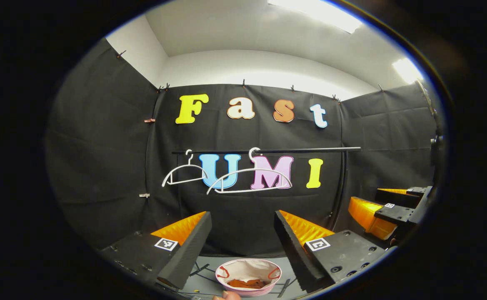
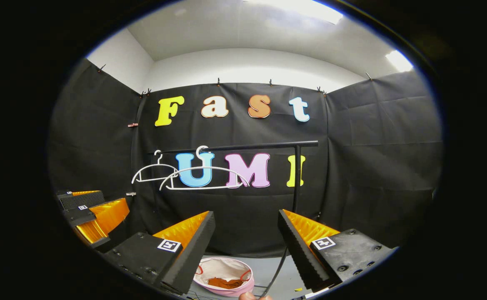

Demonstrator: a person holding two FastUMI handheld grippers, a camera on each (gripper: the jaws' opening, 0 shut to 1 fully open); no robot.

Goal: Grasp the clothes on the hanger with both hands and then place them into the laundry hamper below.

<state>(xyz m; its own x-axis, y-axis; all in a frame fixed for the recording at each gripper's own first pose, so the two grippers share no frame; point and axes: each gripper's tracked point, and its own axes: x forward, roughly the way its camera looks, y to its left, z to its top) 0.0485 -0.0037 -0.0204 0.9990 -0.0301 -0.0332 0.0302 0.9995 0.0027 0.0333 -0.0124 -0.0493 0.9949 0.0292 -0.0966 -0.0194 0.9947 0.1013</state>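
Observation:
Two bare white hangers [image 1: 249, 179] [image 2: 203, 177] hang on a black rail [image 1: 268, 150] [image 2: 243, 146] in front of the booth wall. Below stands a pink-rimmed laundry hamper [image 1: 249, 287] [image 2: 226, 288] with an orange-brown garment [image 1: 247, 284] [image 2: 225, 283] lying in its bottom. My left gripper [image 1: 243, 227] is open and holds nothing, well above the hamper. My right gripper [image 2: 247, 227] is open too, with nothing between its fingers. In the left gripper view the right gripper [image 1: 387, 210] shows at the right edge; in the right gripper view the left gripper [image 2: 89, 214] shows at the left.
The rail's black upright post [image 2: 296, 179] [image 1: 343, 183] stands at the right end, with thin stand legs on the grey floor [image 1: 203, 287] beside the hamper. Part of a hand [image 1: 226, 296] [image 2: 249, 296] shows at the bottom edge.

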